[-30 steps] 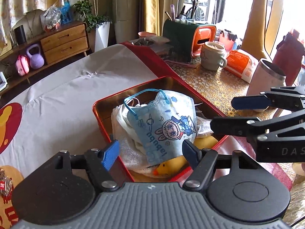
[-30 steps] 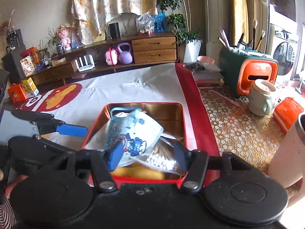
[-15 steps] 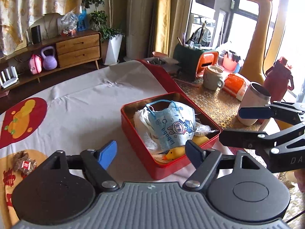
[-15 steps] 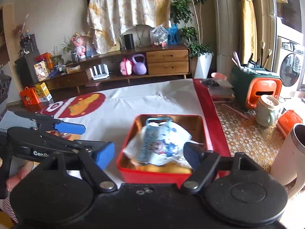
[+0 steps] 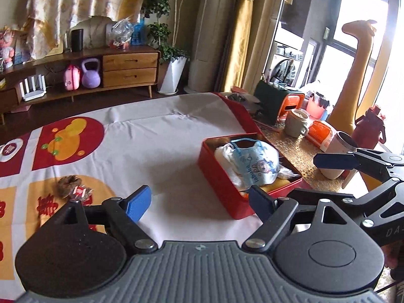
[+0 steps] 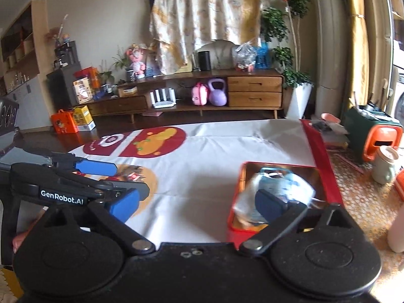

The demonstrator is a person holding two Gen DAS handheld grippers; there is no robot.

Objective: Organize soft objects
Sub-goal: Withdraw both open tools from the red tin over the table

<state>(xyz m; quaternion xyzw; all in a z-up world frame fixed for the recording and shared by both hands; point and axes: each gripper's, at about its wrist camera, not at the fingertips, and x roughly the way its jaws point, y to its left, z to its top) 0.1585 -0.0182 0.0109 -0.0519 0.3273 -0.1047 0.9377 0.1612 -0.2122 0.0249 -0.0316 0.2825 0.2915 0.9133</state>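
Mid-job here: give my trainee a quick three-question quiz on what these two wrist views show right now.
1. True or false: the blue printed face mask lies inside the red metal tin.
2. Which soft object is left out on the white tablecloth: A) brown furry item with a red tag, B) blue mask, C) white cloth?
3. Fill in: nothing sits between the jaws of the left gripper or the right gripper; both are ____.

Key: 1 true; 2 A; 3 opening
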